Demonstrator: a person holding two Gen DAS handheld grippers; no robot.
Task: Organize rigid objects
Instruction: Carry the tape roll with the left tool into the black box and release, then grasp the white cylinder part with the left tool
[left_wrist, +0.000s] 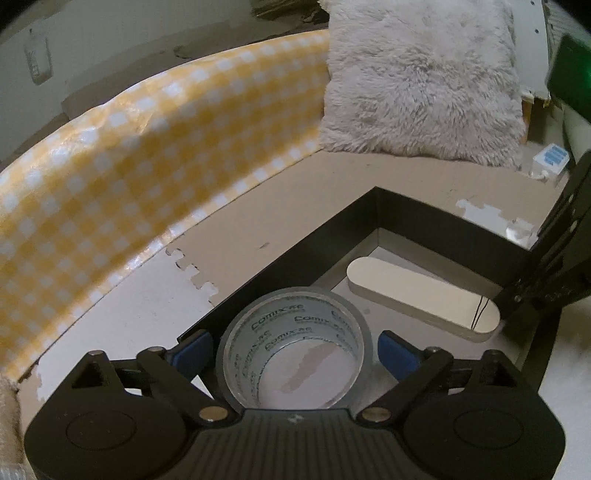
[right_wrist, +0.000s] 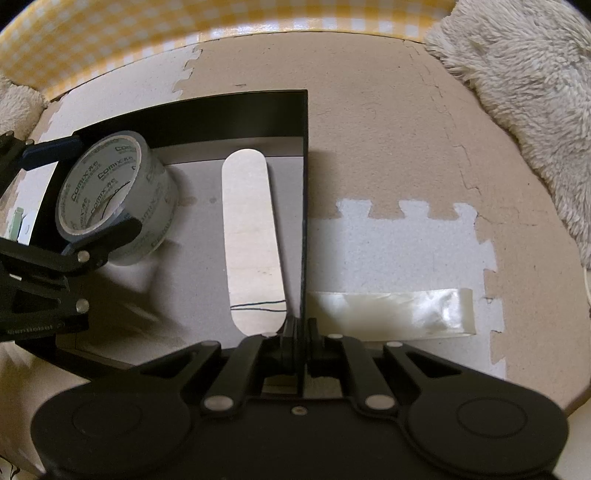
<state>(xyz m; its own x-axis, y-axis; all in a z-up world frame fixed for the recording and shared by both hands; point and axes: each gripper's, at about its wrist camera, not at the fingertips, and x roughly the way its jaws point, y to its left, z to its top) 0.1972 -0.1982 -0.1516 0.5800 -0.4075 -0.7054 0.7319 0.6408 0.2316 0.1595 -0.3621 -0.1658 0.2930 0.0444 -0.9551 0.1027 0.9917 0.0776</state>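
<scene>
- left gripper (left_wrist: 291, 347) is standing wide around the tape roll (left_wrist: 293, 354) inside the black tray (right_wrist: 236, 114), pads apart from it.
- right gripper (right_wrist: 301, 332) is pinching the tray's right wall.

The roll of tape (left_wrist: 295, 354) is glossy grey plastic film on a printed, shiny inner core. It sits in a black box (left_wrist: 332, 229) with matt, smooth walls and a dull grey card-like floor. The rounded slat (left_wrist: 421, 299) beside it looks like pale, smooth unfinished wood. The foam mat (left_wrist: 258, 221) underneath is matt and worn, its tan skin peeled to rough white. On the far left, the yellow checked sheet (left_wrist: 147, 155) is glossy, like oilcloth. The far cushion (left_wrist: 421, 77) is shaggy plush.
</scene>
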